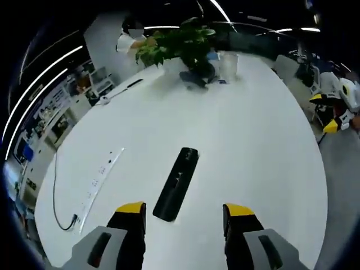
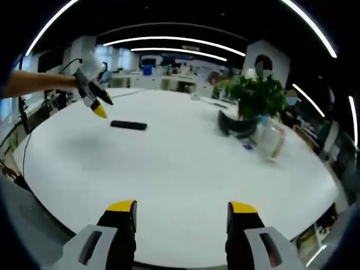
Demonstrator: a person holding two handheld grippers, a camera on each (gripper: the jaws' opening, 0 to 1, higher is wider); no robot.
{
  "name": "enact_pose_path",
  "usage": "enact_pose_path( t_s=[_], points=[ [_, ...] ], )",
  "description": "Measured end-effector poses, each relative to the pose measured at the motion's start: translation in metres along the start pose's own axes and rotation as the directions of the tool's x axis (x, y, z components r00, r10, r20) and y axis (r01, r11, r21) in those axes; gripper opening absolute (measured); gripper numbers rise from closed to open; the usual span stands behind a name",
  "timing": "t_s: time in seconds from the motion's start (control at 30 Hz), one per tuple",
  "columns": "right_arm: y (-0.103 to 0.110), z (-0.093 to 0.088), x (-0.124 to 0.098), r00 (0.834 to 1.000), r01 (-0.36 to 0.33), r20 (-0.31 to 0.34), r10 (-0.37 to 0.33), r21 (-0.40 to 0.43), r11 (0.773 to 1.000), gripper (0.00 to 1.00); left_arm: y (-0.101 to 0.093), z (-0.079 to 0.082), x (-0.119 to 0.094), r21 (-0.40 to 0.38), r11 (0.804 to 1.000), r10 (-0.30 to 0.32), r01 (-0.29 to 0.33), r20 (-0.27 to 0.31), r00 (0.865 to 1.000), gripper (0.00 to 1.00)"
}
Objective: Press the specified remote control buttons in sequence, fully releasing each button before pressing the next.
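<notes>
A long black remote control (image 1: 176,183) lies flat on the white table (image 1: 242,140), pointing away and slightly right. In the left gripper view my left gripper (image 1: 184,212) hangs open just above the remote's near end, its yellow-tipped jaws on either side of it. From the right gripper view the same remote (image 2: 129,125) is small at the far left, with the left gripper (image 2: 95,106) hovering over it, held by a person's arm. My right gripper (image 2: 183,211) is open over the table's near part, nothing between its jaws.
A potted green plant (image 1: 183,42) with a dark object at its base and a clear container (image 2: 270,139) stand toward one end of the table. A white power strip (image 1: 100,180) with a black cable (image 1: 56,191) lies left of the remote. Office desks and a person surround the table.
</notes>
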State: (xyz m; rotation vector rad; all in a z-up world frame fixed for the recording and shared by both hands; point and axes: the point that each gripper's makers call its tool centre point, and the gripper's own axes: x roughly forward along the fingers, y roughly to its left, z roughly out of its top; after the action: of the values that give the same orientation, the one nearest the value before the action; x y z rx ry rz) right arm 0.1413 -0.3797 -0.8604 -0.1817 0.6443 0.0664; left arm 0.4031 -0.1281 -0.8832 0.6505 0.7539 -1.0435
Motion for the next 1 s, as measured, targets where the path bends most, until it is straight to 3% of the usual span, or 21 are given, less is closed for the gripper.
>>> enact_pose_path(
  t_s=[0.17,0.33,0.53,0.6,0.67,1.0],
  points=[
    [0.000,-0.002,0.001,1.000,0.002,-0.010,-0.002,0.002,1.000,0.63,0.006,-0.008,0.023,0.018,0.997,-0.072,0.072,-0.032,0.997,0.52],
    [0.001,-0.004,0.002,1.000,-0.001,-0.026,0.001,-0.003,1.000,0.63,0.014,-0.015,0.040,0.030,0.993,-0.114,0.116,-0.061,0.992,0.45],
    [0.000,-0.006,0.003,0.999,0.002,-0.039,-0.002,-0.001,1.000,0.63,0.019,-0.030,0.058,0.039,0.988,-0.147,0.152,-0.122,0.982,0.45],
    [0.000,-0.007,0.003,0.999,0.001,-0.041,-0.002,-0.003,1.000,0.62,0.021,-0.034,0.061,0.053,0.987,-0.145,0.153,-0.142,0.979,0.45],
    [0.001,-0.007,0.003,0.999,0.000,-0.045,0.000,-0.003,1.000,0.62,0.025,-0.029,0.061,0.009,0.988,-0.155,0.157,-0.135,0.979,0.44],
    [0.001,-0.007,0.003,0.999,-0.005,-0.045,0.004,-0.006,1.000,0.62,0.023,-0.030,0.057,0.052,0.981,-0.173,0.189,-0.223,0.959,0.40]
  ],
)
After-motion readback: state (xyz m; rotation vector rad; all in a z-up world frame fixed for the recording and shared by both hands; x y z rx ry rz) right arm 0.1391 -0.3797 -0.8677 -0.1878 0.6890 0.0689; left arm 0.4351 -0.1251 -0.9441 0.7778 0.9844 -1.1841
